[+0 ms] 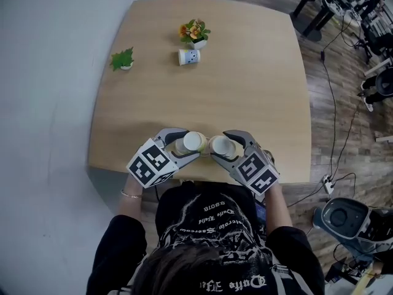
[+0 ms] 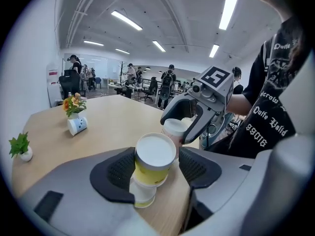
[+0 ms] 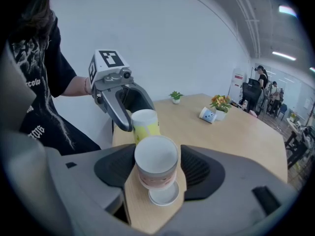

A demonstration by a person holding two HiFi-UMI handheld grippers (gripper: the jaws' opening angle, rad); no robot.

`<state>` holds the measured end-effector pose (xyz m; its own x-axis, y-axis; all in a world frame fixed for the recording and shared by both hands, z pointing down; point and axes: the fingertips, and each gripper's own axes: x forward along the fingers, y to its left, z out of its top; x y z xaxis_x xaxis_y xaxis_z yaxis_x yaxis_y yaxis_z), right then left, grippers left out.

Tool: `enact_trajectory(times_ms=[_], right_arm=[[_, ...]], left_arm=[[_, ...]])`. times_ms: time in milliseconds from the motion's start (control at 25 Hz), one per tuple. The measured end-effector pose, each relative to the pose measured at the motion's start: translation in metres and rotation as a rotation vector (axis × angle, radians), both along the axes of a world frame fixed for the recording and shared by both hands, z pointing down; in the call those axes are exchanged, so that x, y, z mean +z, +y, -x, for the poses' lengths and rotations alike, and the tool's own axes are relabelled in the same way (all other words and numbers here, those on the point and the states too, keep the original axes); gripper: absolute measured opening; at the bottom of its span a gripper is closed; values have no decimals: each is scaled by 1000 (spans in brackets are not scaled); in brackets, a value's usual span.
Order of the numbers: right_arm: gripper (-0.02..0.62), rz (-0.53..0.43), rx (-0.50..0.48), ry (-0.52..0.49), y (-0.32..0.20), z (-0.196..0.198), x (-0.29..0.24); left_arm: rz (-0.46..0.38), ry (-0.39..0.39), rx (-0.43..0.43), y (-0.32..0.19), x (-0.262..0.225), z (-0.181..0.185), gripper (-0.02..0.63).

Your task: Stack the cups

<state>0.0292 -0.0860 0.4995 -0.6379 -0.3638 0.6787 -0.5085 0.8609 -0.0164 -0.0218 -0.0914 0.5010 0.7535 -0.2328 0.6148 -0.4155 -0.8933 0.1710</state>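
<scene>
Pale wooden table (image 1: 245,103) seen from above. At its near edge, the left gripper's (image 1: 190,145) half-open jaws press a yellow cup (image 2: 153,167). The right gripper's (image 1: 222,146) wider jaws flank a pink-patterned cup (image 3: 156,173), barely clear. A third cup (image 1: 189,56) lies farther back.

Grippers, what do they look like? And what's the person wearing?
Both the left gripper and right gripper are grey, with curved fingers and dark ribbed pads. Each carries a cube with black-and-white square markers. The person wears a black short-sleeved T-shirt with white lettering and a thin bracelet.
</scene>
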Motion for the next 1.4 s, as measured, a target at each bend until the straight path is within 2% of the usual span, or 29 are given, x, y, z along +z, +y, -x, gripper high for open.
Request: enact_trajectory(times_ms=[120,240,320,440,640,760,800,840,920,1000,1080,1200,1320,1400], right_arm=[[301,-6,2,-10,-1,0,-4],[301,-1,-7,-21,-1,2,-7],[393,10,-19,-27,-1,3,-6],[393,14,-13,-66,-5,4,-10],[393,5,36,-187,-11,-4,-38],[393,-13,94,-274,-16,-19,-60],[393,-23,116,-297,-19,-25,-66],[393,-35,139,-311,-22,-32,-70],[393,-50,183,-308,-27,-47,-74],[393,-56,229,-291,-30,-58,-74],[393,-59,276,-280,-32,-67,-73],[393,-40,335,-276,-33,-74,-64],[393,4,395,-255,-32,-83,-44],[393,32,439,-230,-26,-91,-33]], left_arm=[[11,24,-4,-1,-4,0,316],[32,46,8,1,-6,1,319],[49,60,10,2,-5,1,319],[72,105,-2,-1,-6,2,342],[104,282,-75,-11,-38,16,377],[65,425,-205,-37,-71,43,377],[31,443,-254,-53,-79,55,377],[-13,431,-294,-69,-84,65,377],[-114,338,-325,-100,-90,79,377],[-198,224,-298,-126,-95,83,377],[-242,129,-229,-148,-99,77,377],[-269,-25,-98,-179,-91,59,377],[-232,-184,13,-211,-62,43,377],[-201,-240,62,-231,-45,32,377]])
